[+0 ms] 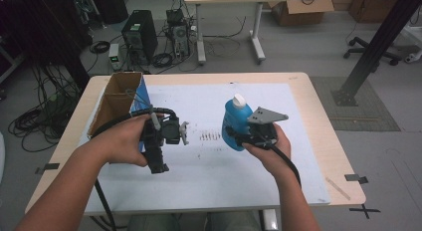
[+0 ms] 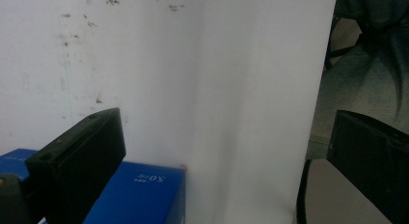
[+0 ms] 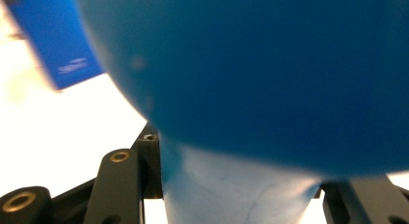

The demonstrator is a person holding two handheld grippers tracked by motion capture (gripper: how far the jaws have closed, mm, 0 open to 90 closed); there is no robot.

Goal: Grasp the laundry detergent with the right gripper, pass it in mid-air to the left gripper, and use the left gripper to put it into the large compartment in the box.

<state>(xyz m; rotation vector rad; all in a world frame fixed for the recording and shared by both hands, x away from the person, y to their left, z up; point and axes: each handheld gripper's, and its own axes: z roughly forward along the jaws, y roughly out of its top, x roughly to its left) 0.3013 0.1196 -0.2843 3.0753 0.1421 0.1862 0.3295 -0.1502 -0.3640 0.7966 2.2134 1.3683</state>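
High view: a person at a table [image 1: 318,156] with a white sheet holds a gripper in each hand; an open-topped box [image 1: 119,104] stands at the table's far left.
Right gripper [image 1: 238,136]: clenched on the blue bottle [image 1: 235,122], low on its body; the right gripper view has the jaws at both sides of the bottle's narrower part, with its wide blue belly bulging above them.
Bottle: upright with its white cap on top, just ahead of the right hand, apparently lifted a little off the sheet; whether the base is fully free cannot be told.
Left gripper [image 1: 183,133]: released, jaws spread with nothing between them, as the left gripper view shows; it points across toward the bottle, well apart from it.
Box: just behind and beside the left hand; a blue corner of it sits below the left jaw in the left gripper view.
Likely step: carrying the bottle toward the box.
Risk, slip: the bottle wall is smooth and rounded, so it could slide or swivel between the jaws.
Risk, tipping: held low, the bottle's upper part could lean over if the hand tilts.
Risk, collision: the bottle could catch the box rim or the left gripper on its way over.
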